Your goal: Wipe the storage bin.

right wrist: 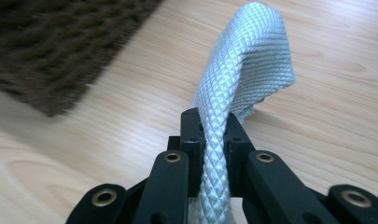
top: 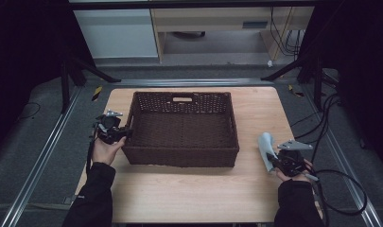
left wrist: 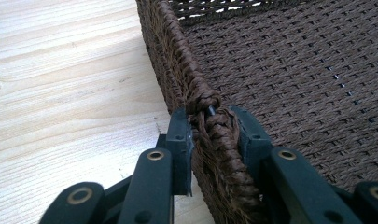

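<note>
Lower right of the high view: right tool (top: 274, 161) clamped on cloth (top: 266, 147), held off bench (top: 189, 194) for carrying. Centre-left: left tool (top: 125, 134) pinched basket (top: 182, 127) rim, likely steadying it.

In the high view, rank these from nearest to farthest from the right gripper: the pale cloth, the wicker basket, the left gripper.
1. Pale cloth: clamped in the right gripper, at the table's right edge.
2. Wicker basket: mid-table, to its left.
3. Left gripper: clamped on the basket's far left wall.
</note>
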Demonstrator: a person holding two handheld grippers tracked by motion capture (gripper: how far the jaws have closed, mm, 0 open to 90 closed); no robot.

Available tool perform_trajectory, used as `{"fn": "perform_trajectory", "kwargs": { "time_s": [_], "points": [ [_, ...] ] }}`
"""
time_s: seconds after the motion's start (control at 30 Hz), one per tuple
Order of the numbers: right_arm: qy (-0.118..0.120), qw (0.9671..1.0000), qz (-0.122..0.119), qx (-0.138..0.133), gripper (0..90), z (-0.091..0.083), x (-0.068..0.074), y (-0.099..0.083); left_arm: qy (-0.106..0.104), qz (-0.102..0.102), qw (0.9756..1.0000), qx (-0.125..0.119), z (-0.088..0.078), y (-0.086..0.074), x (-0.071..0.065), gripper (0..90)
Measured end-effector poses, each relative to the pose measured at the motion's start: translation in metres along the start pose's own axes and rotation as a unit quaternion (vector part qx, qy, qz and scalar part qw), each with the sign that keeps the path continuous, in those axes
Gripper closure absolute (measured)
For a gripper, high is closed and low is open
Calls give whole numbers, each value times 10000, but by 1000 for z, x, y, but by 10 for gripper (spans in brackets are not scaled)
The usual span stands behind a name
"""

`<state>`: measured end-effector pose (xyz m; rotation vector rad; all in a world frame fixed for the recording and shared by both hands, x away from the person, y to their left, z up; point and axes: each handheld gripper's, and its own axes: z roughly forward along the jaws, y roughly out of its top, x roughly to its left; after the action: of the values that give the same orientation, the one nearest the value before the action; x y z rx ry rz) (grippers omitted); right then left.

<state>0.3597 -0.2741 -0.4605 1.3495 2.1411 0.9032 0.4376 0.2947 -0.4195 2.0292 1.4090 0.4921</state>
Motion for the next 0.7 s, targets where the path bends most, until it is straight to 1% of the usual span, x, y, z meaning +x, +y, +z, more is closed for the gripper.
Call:
{"fn": "perform_trajectory", "kwargs": {
  "time_s": [0.03, 0.1, 0.27, 0.4, 0.47, 0.5, 0.57, 0.67, 0.7],
  "points": [
    [-67, 10000, 59, 35, 826, 2, -3, -1, -3, -1, 10000, -1, 0, 0, 0, 703],
    [-143, 9998, 67, 84, 826, 4, -7, -3, -9, -9, 10000, -1, 0, 0, 0, 703],
    [-194, 9994, 104, 271, 825, 11, -11, -8, -7, -6, 10000, -1, 0, 0, 0, 703],
    [-190, 9989, 132, 402, 817, 16, -13, -11, -16, -13, 10000, 1, 0, 0, 0, 702],
    [-190, 9989, 133, 406, 792, 16, -13, -12, -22, -17, 10000, 6, 0, 0, 1, 701],
    [-219, 9990, 108, 370, 759, 16, -13, -12, -23, -17, 10000, 6, 0, 0, 1, 701],
    [-271, 9991, 94, 314, 727, 15, -12, -12, -23, -15, 10000, 7, 0, 0, 1, 701],
    [-363, 9991, 100, 178, 659, 11, -12, -9, -21, -13, 10000, 7, 0, 0, 0, 701],
    [-384, 9991, 91, 125, 651, 10, -11, -8, -23, -14, 10000, 9, 0, 0, 1, 701]
  ]
}}
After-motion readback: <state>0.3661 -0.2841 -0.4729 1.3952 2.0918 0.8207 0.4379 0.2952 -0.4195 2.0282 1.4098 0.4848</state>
